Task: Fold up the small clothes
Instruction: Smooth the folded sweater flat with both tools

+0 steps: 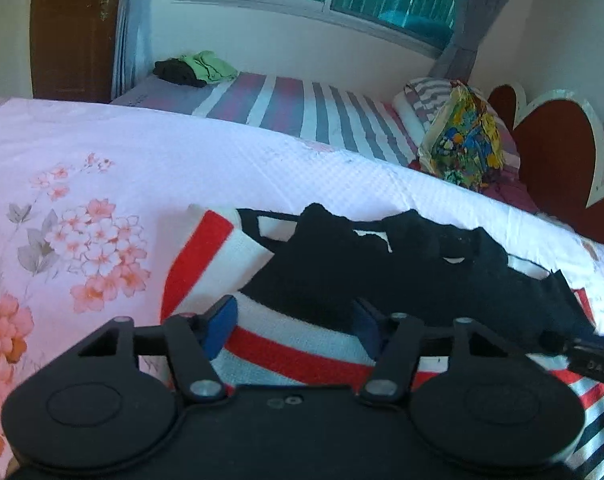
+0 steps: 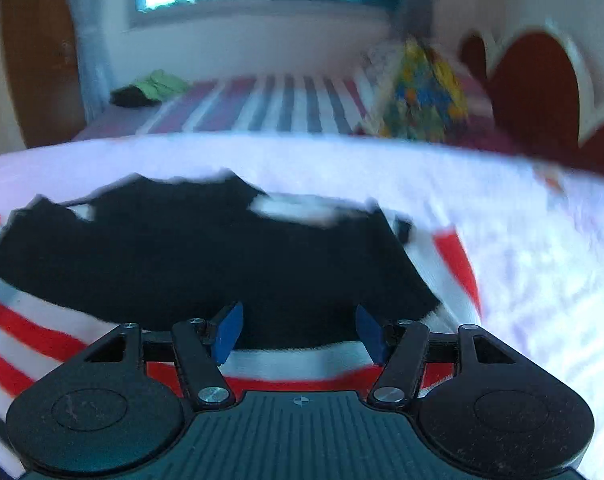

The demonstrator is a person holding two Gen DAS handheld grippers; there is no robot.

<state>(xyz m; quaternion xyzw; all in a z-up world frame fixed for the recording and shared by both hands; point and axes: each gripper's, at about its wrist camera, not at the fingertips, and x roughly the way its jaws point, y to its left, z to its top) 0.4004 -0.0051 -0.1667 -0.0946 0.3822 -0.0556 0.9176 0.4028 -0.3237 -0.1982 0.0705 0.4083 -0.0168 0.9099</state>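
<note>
A small black garment point(image 1: 382, 268) lies rumpled on a red, white and navy striped cloth point(image 1: 205, 248) spread over the bed. My left gripper point(image 1: 295, 326) hovers at the garment's near left edge. Its blue pads point(image 1: 221, 326) stand apart and press on nothing, with striped cloth and the black hem showing between them. In the blurred right wrist view, my right gripper point(image 2: 299, 332) sits over the near right edge of the black garment point(image 2: 201, 248), above the striped cloth point(image 2: 41, 332). Its jaws are open too. A dark part with lettering point(image 1: 594, 356) pokes in at the right, perhaps the other gripper.
The pink floral bedsheet point(image 1: 101, 168) covers the near bed. Beyond lies a striped mattress point(image 1: 293, 108) with a pile of green and dark clothes point(image 1: 197, 68) and a colourful bundle point(image 1: 466, 136). A red heart-shaped headboard point(image 1: 558, 148) stands at the right, and a wooden door point(image 1: 73, 28) at the left.
</note>
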